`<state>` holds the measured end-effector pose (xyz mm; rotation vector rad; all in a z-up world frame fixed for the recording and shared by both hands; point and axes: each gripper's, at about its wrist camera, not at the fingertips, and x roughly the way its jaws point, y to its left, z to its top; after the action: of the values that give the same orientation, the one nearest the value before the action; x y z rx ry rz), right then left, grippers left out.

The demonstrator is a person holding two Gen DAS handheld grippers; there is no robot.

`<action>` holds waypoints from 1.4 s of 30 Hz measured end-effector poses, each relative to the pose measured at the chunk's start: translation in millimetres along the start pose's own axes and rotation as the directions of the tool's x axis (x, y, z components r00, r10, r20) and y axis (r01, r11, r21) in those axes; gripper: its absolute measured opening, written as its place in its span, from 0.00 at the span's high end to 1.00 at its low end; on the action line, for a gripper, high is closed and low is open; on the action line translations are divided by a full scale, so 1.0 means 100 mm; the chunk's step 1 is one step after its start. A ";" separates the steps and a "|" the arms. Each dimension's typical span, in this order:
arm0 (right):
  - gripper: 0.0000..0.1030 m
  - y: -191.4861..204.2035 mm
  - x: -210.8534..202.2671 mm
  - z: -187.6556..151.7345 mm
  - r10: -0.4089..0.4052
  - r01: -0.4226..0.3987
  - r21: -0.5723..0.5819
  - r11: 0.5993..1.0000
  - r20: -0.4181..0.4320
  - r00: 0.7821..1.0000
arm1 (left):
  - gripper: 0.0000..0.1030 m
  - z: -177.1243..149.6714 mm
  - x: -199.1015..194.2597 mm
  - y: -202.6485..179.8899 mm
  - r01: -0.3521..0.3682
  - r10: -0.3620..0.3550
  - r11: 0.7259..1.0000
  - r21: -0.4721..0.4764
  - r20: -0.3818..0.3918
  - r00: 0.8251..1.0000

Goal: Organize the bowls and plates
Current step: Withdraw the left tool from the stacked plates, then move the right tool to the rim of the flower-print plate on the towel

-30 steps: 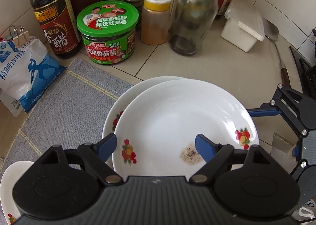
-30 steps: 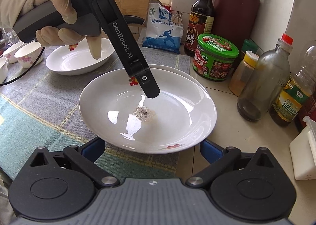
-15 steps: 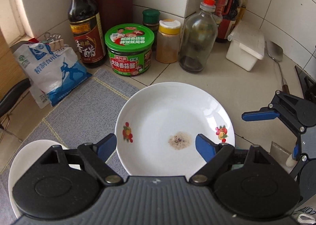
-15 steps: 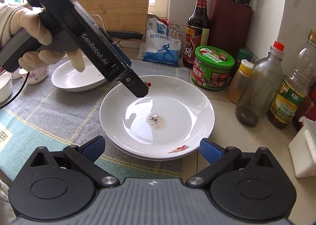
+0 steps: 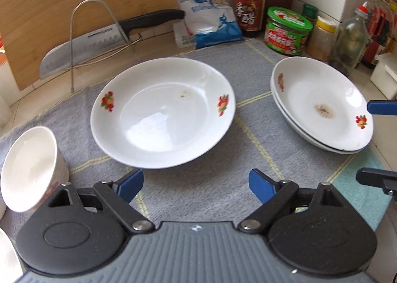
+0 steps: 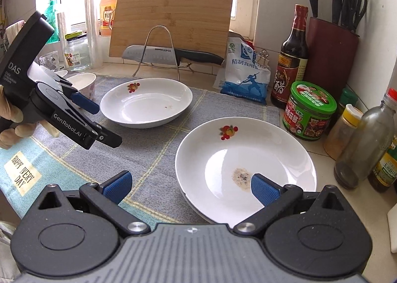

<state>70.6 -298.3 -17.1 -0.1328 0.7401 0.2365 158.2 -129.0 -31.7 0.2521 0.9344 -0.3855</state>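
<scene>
A single white plate with fruit prints (image 5: 161, 111) (image 6: 146, 101) lies on the grey mat, just ahead of my left gripper (image 5: 196, 181) (image 6: 101, 123). That gripper's jaws are opening, with nothing between them. To the right, at the mat's edge, is a stack of two such plates (image 5: 320, 106) (image 6: 245, 166), the top one with a dark stain. My right gripper (image 6: 191, 183) hovers open at the stack's near rim, its right finger (image 6: 265, 188) over the top plate. A small white bowl (image 5: 27, 168) stands at the left.
Behind the mat stand a bamboo cutting board (image 6: 173, 15) and a knife on a wire rack (image 5: 99, 39). A salt bag (image 6: 245, 72), vinegar bottle (image 6: 290, 59), green-lidded jar (image 6: 310, 111), glass bottle (image 6: 362, 144) and knife block (image 6: 332, 52) crowd the back right. More bowls (image 6: 83, 82) sit far left.
The stained plate came down onto the other plate, forming the stack. My left gripper let go, swung left and now faces the single plate. The right gripper drew back a little.
</scene>
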 end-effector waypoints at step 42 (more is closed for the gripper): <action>0.00 0.42 0.98 0.94 0.069 -0.090 -0.179 0.980 -0.121 0.990 | 0.00 -0.16 0.38 0.26 -0.002 0.008 0.999 -0.043 0.145 0.989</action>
<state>191.0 -222.5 -16.4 -0.2945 0.8379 0.3763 177.8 -107.2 -70.7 0.1841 0.7976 -0.3738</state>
